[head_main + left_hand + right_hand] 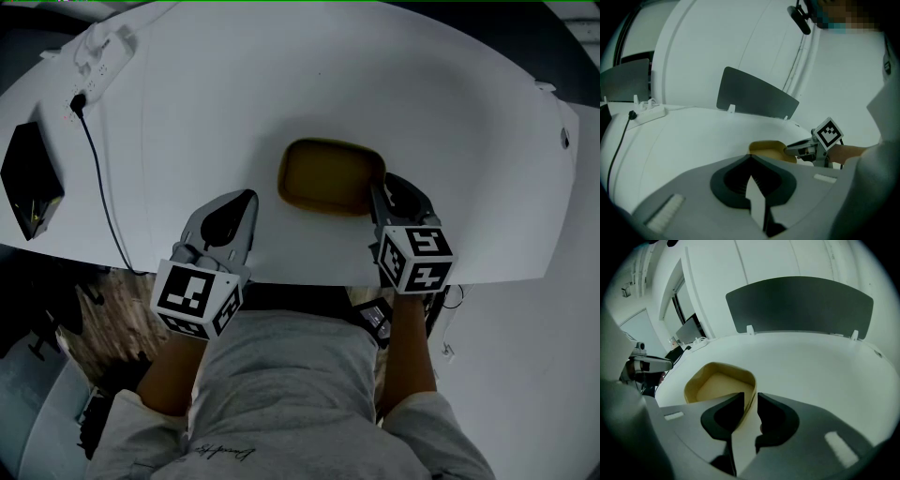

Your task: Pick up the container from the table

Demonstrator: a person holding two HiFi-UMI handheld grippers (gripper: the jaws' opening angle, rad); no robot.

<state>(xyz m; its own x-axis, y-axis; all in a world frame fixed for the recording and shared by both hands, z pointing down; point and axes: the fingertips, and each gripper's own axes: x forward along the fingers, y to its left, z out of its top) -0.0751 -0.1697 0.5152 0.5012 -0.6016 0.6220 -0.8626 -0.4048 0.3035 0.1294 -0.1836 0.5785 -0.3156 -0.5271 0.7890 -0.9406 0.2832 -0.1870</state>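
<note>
Table (281, 84): white, round, and everything here is placed against it.

Container (333, 176): sits flat on the table, about mid-width and towards the near edge where the person stands. Not lifted; its whole base looks to be resting on the tabletop. The pick-up itself is still to do.

Look of the container: mustard yellow, shallow, a rounded rectangle with a thin upright wall and a flat floor. Empty. Matte finish, probably light plastic, though that is my guess.

Right gripper (751, 399): over the near part of the table, angled down onto the container's right-hand end. Jaws slightly spread and straddling the wall, one pad inside the tray and one outside. The wall lies close to the inner pad, and a sliver of white table shows on the outer side. I read this as placed but not yet pinching. Judged stage: approach done; clamp and lift remain.

Left gripper (248, 199): over the table's near edge, well left of the container and apart from it. Jaws pressed together at the tips, nothing between them. It seems to play no part in this grasp.
</note>
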